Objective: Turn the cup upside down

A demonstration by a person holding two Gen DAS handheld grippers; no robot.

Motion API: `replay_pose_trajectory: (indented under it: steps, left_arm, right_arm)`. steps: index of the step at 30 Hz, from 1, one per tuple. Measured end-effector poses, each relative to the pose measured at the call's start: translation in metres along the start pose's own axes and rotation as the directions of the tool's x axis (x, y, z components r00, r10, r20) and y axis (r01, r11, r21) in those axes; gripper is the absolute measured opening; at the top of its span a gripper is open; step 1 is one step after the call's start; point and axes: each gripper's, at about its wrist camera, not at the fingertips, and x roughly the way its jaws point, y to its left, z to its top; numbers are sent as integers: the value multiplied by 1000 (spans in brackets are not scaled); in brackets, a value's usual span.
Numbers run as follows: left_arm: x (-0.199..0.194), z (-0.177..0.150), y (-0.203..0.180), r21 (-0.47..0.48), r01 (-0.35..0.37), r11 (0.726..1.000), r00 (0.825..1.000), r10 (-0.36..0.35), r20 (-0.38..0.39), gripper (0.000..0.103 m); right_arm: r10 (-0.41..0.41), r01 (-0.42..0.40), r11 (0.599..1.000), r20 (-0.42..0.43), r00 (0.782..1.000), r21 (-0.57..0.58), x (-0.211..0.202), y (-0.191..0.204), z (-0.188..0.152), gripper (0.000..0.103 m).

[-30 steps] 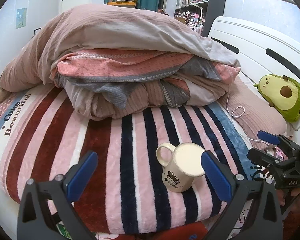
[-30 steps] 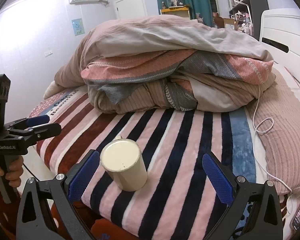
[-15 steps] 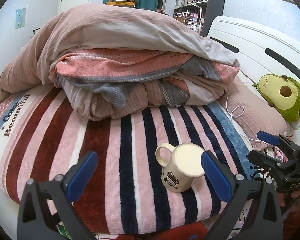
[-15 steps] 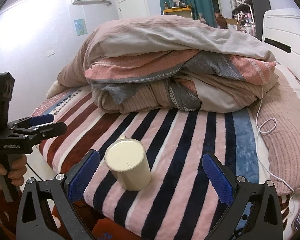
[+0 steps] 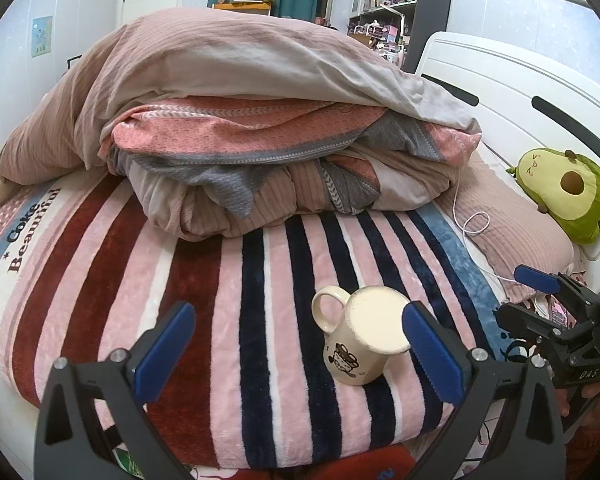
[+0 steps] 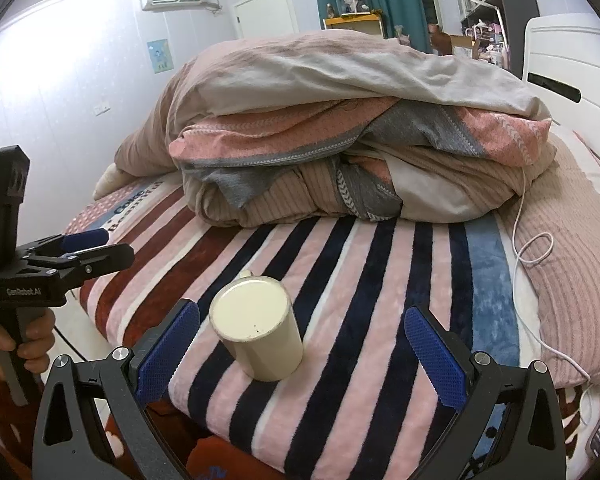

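A cream mug [image 5: 362,340] with a cartoon print and a handle to its left stands on the striped blanket [image 5: 260,300] near the bed's front edge. Its flat top surface faces up. It also shows in the right wrist view [image 6: 260,332], with the handle behind it. My left gripper [image 5: 298,352] is open and empty; its right finger is just beside the mug. My right gripper [image 6: 302,350] is open and empty, with the mug between its fingers, nearer the left one. Each gripper shows in the other's view, the right one [image 5: 548,312] and the left one [image 6: 80,252].
A big heap of folded duvets [image 5: 260,128] fills the back of the bed. A pink pillow [image 5: 508,228] with a white cable [image 5: 474,224] and an avocado plush [image 5: 560,192] lie at the right by the white headboard [image 5: 520,96].
My right gripper has moved forward and a little left, so the mug sits closer and more between its fingers. My left gripper has barely moved.
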Motion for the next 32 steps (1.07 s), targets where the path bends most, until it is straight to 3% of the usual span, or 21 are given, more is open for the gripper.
replay_pose_trajectory:
  steps: [32]
  left_arm:
    - [-4, -2, 1, -11, -10, 1000, 1000, 10, 11, 103]
  right_arm:
    - [2, -2, 1000, 5, 1000, -1, -1, 0, 1, 103]
